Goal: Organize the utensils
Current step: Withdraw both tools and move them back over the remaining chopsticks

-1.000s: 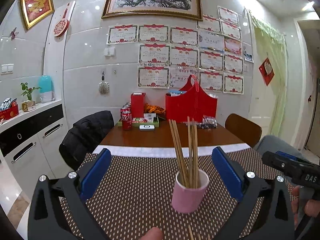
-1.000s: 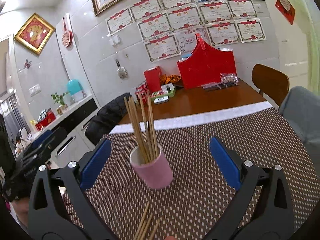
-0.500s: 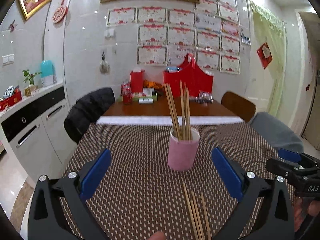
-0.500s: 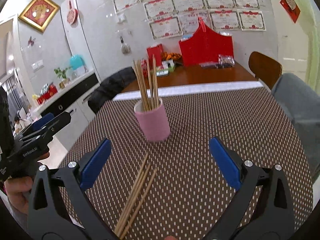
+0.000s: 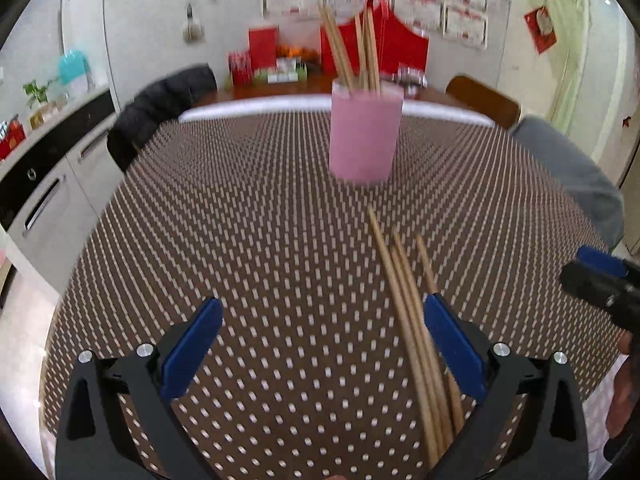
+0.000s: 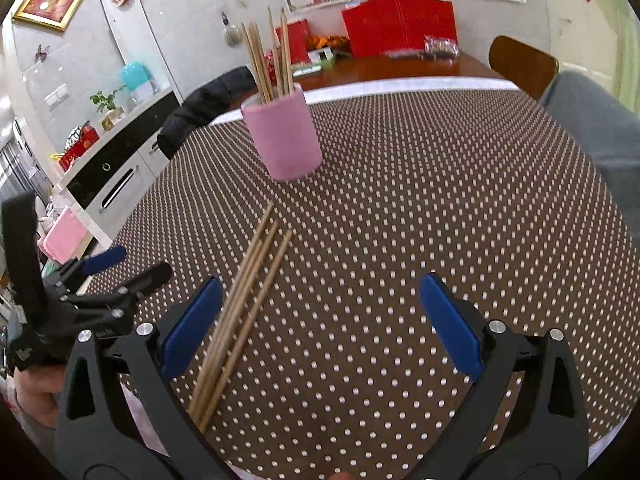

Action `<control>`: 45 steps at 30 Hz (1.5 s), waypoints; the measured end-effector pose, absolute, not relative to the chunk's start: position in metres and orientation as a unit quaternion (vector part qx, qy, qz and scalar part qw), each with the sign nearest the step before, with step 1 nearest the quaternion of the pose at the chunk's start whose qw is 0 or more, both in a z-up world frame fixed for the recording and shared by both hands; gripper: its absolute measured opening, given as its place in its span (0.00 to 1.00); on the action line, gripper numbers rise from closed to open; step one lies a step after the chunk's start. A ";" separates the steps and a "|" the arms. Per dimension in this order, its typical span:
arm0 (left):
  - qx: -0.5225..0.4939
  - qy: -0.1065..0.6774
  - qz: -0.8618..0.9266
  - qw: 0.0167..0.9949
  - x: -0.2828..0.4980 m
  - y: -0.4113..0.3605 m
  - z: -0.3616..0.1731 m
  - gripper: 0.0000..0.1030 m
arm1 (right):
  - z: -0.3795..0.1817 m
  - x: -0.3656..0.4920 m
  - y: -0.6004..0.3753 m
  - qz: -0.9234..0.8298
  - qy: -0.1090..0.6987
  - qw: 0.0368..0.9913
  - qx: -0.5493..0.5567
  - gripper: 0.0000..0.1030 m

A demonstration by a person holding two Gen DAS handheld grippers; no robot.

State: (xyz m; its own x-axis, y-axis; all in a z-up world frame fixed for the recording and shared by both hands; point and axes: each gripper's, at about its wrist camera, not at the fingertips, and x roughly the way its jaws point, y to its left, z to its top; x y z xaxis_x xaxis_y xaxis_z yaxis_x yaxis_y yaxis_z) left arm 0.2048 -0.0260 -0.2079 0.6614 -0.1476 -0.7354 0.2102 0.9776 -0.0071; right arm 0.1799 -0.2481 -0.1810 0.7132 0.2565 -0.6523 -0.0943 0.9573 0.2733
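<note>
Loose chopsticks [image 6: 244, 308] lie near pink cup [image 6: 282, 136] (both grippers spread)

The cup [image 6: 282, 136] is plain pale pink; the chopsticks standing in it [image 6: 269, 60] and the loose chopsticks on the mat [image 6: 244, 312] are light tan wood; the placemat [image 6: 400, 220] is dark brown with a regular grid of small white dashes (blurred into streaks in the left view); both grippers [image 5: 320, 344] [image 6: 320, 320] are black with blue finger pads [image 5: 454, 344]; the gift bag behind [image 6: 400, 24] is bright red.
</note>
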 end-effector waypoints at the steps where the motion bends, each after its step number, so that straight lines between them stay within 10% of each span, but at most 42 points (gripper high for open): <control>1: 0.043 0.406 -0.098 0.907 0.204 -0.028 -0.214 0.96 | -0.185 0.179 -0.247 0.096 0.371 0.917 0.110 0.94; 45: 0.068 0.453 -0.113 0.882 0.209 -0.047 -0.260 0.96 | -0.220 0.161 -0.213 0.100 0.422 0.899 0.065 0.94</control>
State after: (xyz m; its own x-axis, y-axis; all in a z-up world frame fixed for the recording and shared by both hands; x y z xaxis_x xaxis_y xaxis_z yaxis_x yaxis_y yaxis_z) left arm 0.2085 -0.0472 -0.2595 0.5645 -0.1375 -0.8139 0.2610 0.9652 0.0179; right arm 0.1610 -0.2130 -0.2204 0.6241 0.2343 -0.7454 -0.1238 0.9716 0.2018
